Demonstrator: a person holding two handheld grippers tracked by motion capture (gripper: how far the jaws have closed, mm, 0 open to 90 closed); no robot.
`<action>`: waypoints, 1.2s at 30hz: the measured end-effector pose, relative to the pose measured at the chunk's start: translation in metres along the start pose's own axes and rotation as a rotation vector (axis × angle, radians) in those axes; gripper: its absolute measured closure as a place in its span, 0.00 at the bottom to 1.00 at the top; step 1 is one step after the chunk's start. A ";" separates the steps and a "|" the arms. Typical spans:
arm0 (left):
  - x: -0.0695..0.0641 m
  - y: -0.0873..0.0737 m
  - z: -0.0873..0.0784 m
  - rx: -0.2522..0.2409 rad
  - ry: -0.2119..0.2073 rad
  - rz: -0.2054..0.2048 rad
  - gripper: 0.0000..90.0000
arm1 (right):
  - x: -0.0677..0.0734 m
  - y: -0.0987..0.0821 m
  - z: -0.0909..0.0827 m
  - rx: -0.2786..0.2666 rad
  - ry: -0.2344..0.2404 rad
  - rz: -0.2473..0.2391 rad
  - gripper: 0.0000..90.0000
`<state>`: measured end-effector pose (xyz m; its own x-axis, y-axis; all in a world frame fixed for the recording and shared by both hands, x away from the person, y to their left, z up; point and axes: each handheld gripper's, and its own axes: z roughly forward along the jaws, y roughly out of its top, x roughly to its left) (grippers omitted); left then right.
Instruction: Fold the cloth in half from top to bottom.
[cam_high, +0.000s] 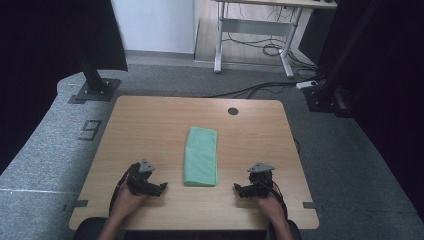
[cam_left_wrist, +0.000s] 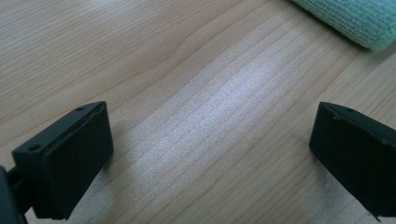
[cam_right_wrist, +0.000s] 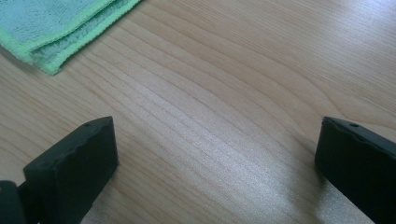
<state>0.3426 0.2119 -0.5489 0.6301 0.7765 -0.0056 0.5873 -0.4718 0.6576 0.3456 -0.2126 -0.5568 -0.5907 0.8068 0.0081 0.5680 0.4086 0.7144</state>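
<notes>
A folded green cloth (cam_high: 201, 155) lies lengthwise in the middle of the wooden table (cam_high: 150, 125). My left gripper (cam_high: 159, 189) rests on the table to the cloth's left, jaws wide apart and empty. My right gripper (cam_high: 240, 190) rests to the cloth's right, also open and empty. In the left gripper view the cloth's corner (cam_left_wrist: 355, 21) shows at the top right, beyond the gap between the jaws (cam_left_wrist: 210, 154). In the right gripper view the cloth's layered edge (cam_right_wrist: 51, 28) shows at the top left, with bare wood between the jaws (cam_right_wrist: 215, 158).
A dark round cable hole (cam_high: 233, 111) sits near the table's far edge. Grey carpet surrounds the table. Black stand bases (cam_high: 95, 90) flank it at the far left and far right (cam_high: 325, 97). A desk frame with cables (cam_high: 255, 45) stands behind.
</notes>
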 end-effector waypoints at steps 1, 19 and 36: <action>0.000 0.000 0.000 0.000 0.001 0.000 0.00 | 0.000 0.000 0.000 0.000 0.000 0.000 0.00; 0.000 0.000 0.000 0.001 0.005 -0.003 0.00 | 0.017 0.021 0.014 -0.005 0.059 -0.007 0.00; 0.000 0.000 0.000 0.001 0.005 -0.003 0.00 | 0.039 0.072 0.046 -0.016 0.076 -0.042 0.00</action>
<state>0.3421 0.2119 -0.5488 0.6258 0.7800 -0.0042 0.5899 -0.4698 0.6567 0.3897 -0.1318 -0.5370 -0.6559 0.7542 0.0308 0.5332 0.4341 0.7261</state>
